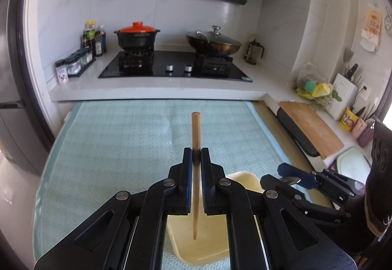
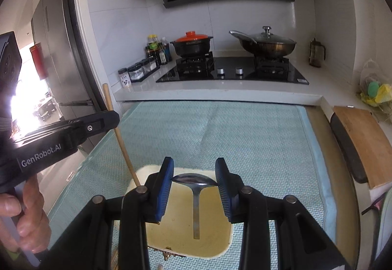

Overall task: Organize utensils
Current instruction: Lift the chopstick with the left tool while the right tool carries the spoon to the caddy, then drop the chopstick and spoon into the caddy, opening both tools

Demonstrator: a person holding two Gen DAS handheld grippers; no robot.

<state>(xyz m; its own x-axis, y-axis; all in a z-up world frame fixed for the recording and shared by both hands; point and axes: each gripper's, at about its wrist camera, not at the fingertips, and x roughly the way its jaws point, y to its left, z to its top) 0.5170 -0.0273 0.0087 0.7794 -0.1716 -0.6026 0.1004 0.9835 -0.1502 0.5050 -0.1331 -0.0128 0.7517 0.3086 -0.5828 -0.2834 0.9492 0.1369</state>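
My left gripper (image 1: pixel 196 155) is shut on a wooden chopstick (image 1: pixel 196 128), held upright with its thin tip down over a cream tray (image 1: pixel 208 245). In the right wrist view the left gripper (image 2: pixel 107 120) holds the same chopstick (image 2: pixel 122 142) at the tray's left edge. My right gripper (image 2: pixel 194 172) is open, its blue pads either side of a metal spoon (image 2: pixel 196 196) that lies in the cream tray (image 2: pixel 220 243), bowl away from me. The right gripper also shows in the left wrist view (image 1: pixel 286 177).
The tray sits on a light green mat (image 2: pixel 257 142) over the table. Behind is a counter with a gas hob (image 1: pixel 171 66), a black pot with a red lid (image 1: pixel 137 35), a lidded wok (image 1: pixel 213 42) and spice jars (image 1: pixel 73 64). A wooden cutting board (image 2: pixel 365 142) lies at the right.
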